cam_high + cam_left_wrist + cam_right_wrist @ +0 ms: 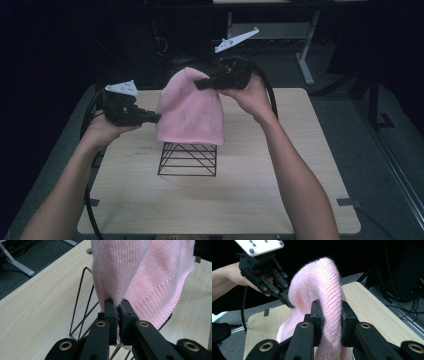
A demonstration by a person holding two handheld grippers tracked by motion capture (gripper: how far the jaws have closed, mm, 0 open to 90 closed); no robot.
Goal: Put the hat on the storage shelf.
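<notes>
Holding a pink knitted hat [190, 112] above a black wire rack [188, 159] on the wooden table [280, 190], the left gripper [156, 118] pinches its side edge and the right gripper [199, 84] its crown, so placing or removing it looks unfinished.

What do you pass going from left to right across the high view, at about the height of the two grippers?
Left hand → left gripper → pink knitted garment → right gripper → right hand. The wire rack sits under the garment, so I leave it out.
</notes>
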